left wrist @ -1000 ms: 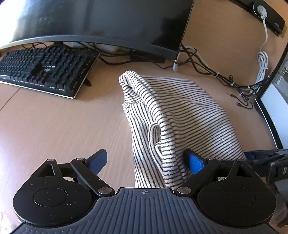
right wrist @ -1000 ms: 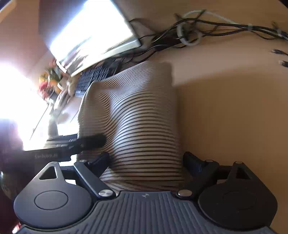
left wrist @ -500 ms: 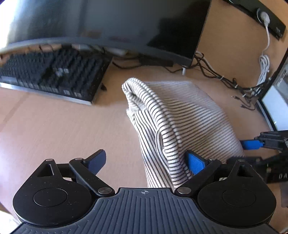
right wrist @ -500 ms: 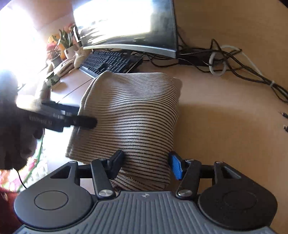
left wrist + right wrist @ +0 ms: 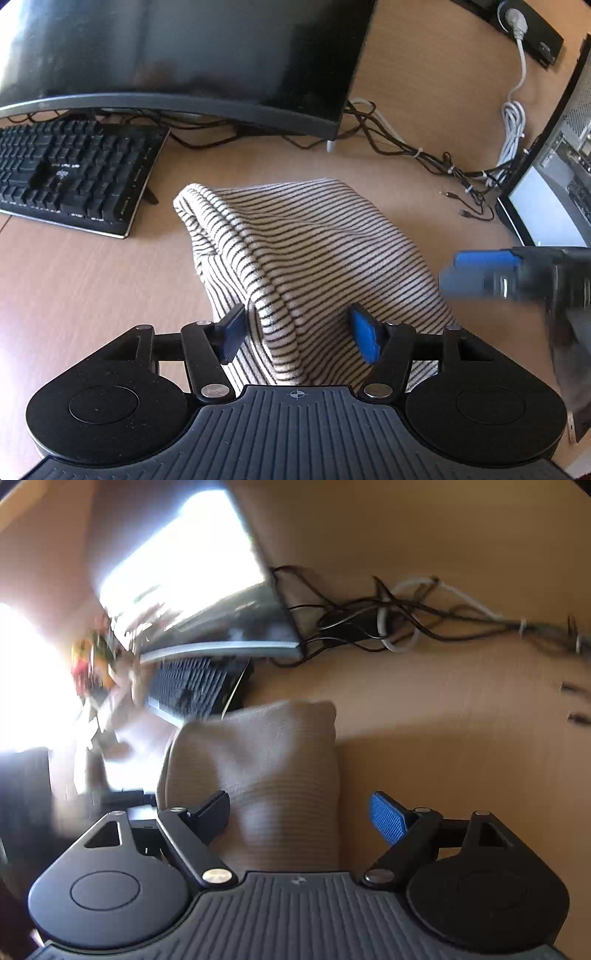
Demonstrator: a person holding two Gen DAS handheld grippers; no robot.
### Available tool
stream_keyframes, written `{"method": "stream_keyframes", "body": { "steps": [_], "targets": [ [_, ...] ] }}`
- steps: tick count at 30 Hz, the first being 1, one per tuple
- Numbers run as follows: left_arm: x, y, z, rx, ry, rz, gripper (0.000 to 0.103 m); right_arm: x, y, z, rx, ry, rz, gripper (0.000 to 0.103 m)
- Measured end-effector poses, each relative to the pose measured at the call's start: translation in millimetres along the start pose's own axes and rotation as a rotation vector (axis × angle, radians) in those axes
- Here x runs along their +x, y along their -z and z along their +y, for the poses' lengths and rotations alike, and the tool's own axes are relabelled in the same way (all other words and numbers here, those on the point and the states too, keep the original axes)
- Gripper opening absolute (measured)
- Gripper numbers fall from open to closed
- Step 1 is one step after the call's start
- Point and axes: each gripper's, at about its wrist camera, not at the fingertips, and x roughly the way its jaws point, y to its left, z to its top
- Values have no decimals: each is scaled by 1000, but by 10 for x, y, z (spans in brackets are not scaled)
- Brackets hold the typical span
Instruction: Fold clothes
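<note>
A folded cream garment with thin black stripes (image 5: pixel 310 251) lies on the wooden desk (image 5: pixel 92 288). My left gripper (image 5: pixel 299 338) straddles its near edge. Its jaws are closing, with a raised fold of the fabric between the blue pads (image 5: pixel 364 338), and I see no firm pinch. In the right wrist view, blurred, the same garment (image 5: pixel 266 760) runs between the jaws of my right gripper (image 5: pixel 301 816), which are opening. The blue pad (image 5: pixel 388 821) stands clear of the cloth. The right gripper (image 5: pixel 480 273) also shows blurred at the garment's right side.
A curved monitor (image 5: pixel 177 55) and a black keyboard (image 5: pixel 74 173) stand behind the garment. Tangled cables (image 5: pixel 424 158) run to a computer case (image 5: pixel 554 177) at the right. A power strip (image 5: pixel 528 22) sits at the far back.
The left jaws have drawn in from wide apart to either side of the fold. The right jaws narrowed on the cloth, then spread again, and the right gripper has lifted and tilted.
</note>
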Motion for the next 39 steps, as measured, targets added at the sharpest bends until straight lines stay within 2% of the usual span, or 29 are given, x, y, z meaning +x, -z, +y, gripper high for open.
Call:
{"method": "stream_keyframes", "body": {
  "steps": [2,3,4,6,10,13,17,22,26,31,35,39],
  "targets": [
    [-15,10,43,-14,-22,-12,78,156,-43,-23,9,-10,29,85],
    [-21,17,64,-19,-34,-16,87,252,-53,-18,2,-5,50,85],
    [-14,31,90,-26,-44,-12,90,338,-40,-9,-4,-6,72,86],
    [54,52,172,-69,-18,14,88,490,-16,-4,-5,-26,112,87],
    [139,124,301,-184,109,42,76,692,8,78,-25,-78,165,83],
    [122,170,449,-257,138,30,72,851,-65,186,-44,-111,177,82],
    [37,164,717,-305,114,-7,72,1112,-221,436,-80,-164,192,81],
    [-16,98,1040,-342,62,-46,72,1426,-381,738,-154,-174,205,80],
    [26,70,1184,-363,76,-63,72,1523,-466,773,-168,-172,217,80],
    [74,61,1228,-356,97,-74,74,1586,-482,699,-135,-173,221,80],
    [-30,63,1260,-321,79,-68,73,1526,-451,778,-195,-148,196,84],
    [-431,-1,1282,-282,26,-134,72,1265,-372,849,-284,-106,124,86]
  ]
}}
